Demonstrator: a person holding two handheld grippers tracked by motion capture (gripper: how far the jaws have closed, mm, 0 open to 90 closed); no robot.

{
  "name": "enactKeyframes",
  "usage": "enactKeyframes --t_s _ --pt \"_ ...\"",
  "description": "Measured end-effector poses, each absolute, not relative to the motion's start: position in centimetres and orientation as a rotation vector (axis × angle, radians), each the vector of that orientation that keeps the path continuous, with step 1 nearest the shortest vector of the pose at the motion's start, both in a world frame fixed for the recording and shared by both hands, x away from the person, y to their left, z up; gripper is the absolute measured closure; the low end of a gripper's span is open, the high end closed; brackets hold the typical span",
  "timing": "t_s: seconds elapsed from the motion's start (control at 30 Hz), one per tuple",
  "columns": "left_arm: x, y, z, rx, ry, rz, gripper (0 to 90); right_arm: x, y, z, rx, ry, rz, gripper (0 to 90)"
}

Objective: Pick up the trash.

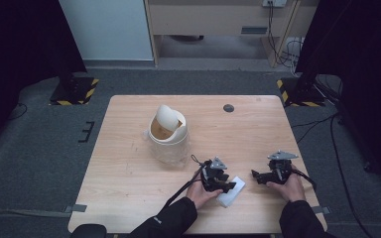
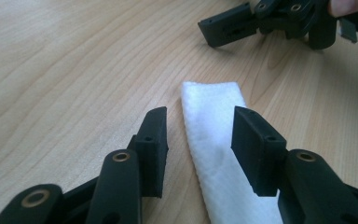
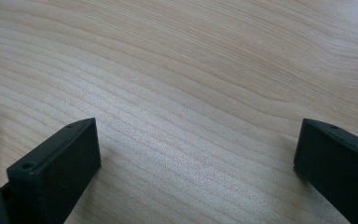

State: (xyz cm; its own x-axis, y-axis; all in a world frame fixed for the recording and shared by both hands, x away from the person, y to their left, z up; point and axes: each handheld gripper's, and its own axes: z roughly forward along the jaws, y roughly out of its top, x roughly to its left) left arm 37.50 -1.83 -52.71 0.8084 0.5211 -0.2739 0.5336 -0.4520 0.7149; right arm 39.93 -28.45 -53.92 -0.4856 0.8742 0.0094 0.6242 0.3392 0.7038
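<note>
Left gripper point(image 2: 200, 140) (jaws apart) straddles a white cloth point(image 2: 214, 154) near the table's point(image 1: 129, 163) near edge; right gripper point(image 3: 196, 158) gapes wide beside it; swing-lid bin point(image 1: 167, 131) stands mid-table.

A light wooden table point(image 1: 129, 163) stands on grey carpet. On it, left of centre, sits a small white bin point(image 1: 167, 133) with its swing lid tilted. A dark round disc point(image 1: 228, 108) lies near the far edge. A folded white cloth point(image 1: 232, 190) lies flat near the near edge.
</note>
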Motion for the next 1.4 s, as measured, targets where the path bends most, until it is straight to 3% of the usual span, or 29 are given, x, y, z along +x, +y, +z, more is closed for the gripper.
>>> enactKeyframes --t_s 0.27,0.67,0.97,1.4 --pt "37.3 -2.5 -52.9 2.161 0.770 0.002 61.8 39.9 -28.4 -53.9 1.323 2.238 0.928 0.5" --pt "36.9 -3.0 -52.8 2.166 0.812 0.023 86.2 39.9 -28.4 -53.9 1.323 2.237 0.929 0.5" --pt "36.5 -2.2 -51.1 2.077 0.732 0.032 87.7 39.9 -28.4 -53.9 1.323 2.238 0.928 0.5" --pt "35.8 4.7 -42.6 1.834 0.624 0.177 87.6 39.9 -28.5 -53.9 1.319 2.237 0.929 0.5"
